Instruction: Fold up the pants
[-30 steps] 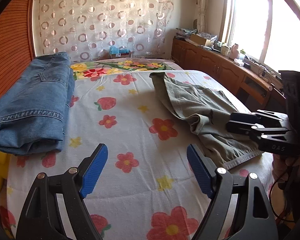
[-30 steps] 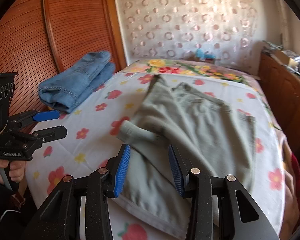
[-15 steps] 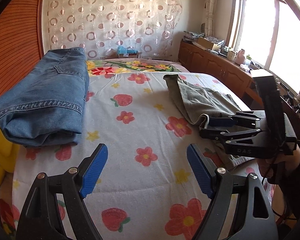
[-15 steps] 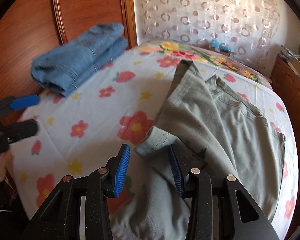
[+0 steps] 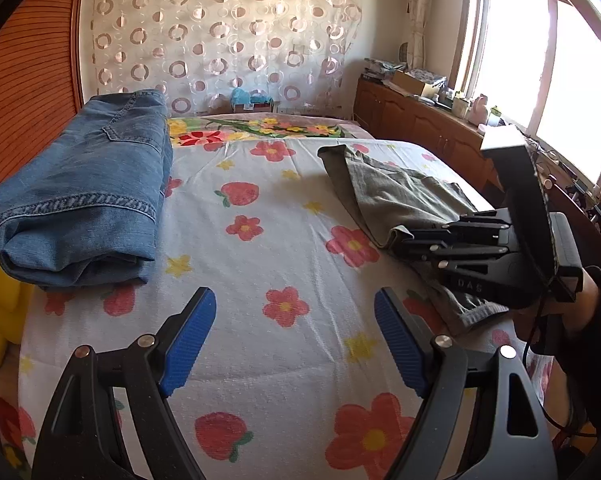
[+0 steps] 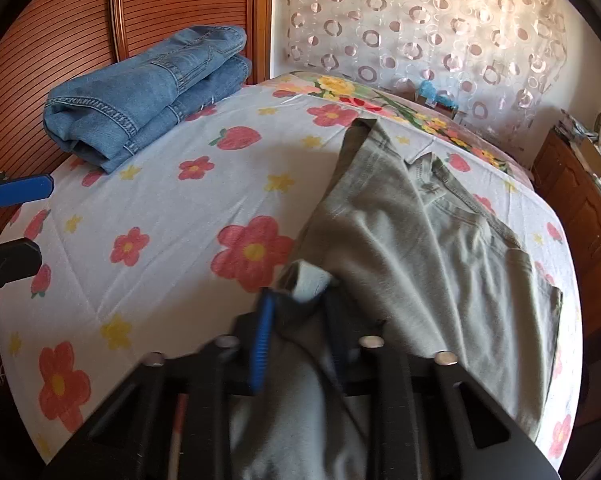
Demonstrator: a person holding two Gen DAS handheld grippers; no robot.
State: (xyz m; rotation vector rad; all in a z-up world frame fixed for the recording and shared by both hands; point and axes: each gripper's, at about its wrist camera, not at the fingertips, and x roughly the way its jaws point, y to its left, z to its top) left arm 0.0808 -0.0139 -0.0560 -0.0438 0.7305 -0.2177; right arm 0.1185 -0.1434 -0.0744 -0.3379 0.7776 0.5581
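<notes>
Down at six o'clock in the right wrist view, the right gripper (image 6: pixel 300 320) has just been closing and now pinches a cuff of the grey-green pants (image 6: pixel 440 240), lying on the bedsheet (image 6: pixel 160 220). Fold can start; left gripper (image 5: pixel 296 340) hangs released, empty.

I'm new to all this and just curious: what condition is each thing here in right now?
Green pants: spread on bed, unfolded, cuff pinched.
Blue jeans: folded, lying aside.
Right gripper: just closed on the pants cuff.
Left gripper: open, empty, above bedsheet.
</notes>
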